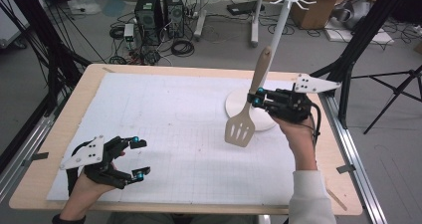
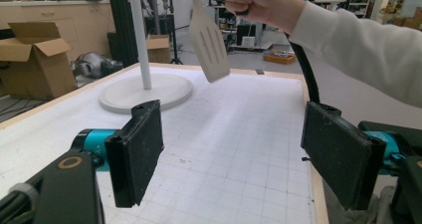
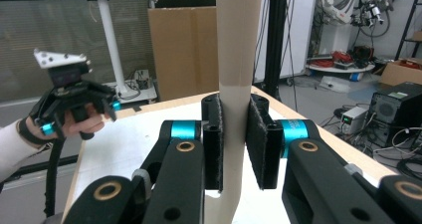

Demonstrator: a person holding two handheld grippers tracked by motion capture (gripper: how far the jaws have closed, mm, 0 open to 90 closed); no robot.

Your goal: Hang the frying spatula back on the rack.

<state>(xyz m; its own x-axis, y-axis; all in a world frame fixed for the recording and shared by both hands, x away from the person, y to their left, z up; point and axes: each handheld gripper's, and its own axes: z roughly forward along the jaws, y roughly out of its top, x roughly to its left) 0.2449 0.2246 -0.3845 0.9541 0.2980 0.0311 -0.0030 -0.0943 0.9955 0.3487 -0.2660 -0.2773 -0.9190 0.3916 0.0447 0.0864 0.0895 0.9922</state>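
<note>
Right gripper (image 1: pixel 257 99) is holding a slotted spatula (image 1: pixel 247 110) up off the table, left gripper (image 1: pixel 139 158) sitting wide open with nothing in it.

Jaws of the right one are clamped on the spatula's handle, blade end hanging down over the white gridded mat (image 1: pixel 164 134), right in front of the white stand (image 1: pixel 280 35) with the round base. In the right gripper view the handle runs off the top and the blade is cut off below. The left gripper rests low at the near left of the mat, well apart from the spatula.
</note>
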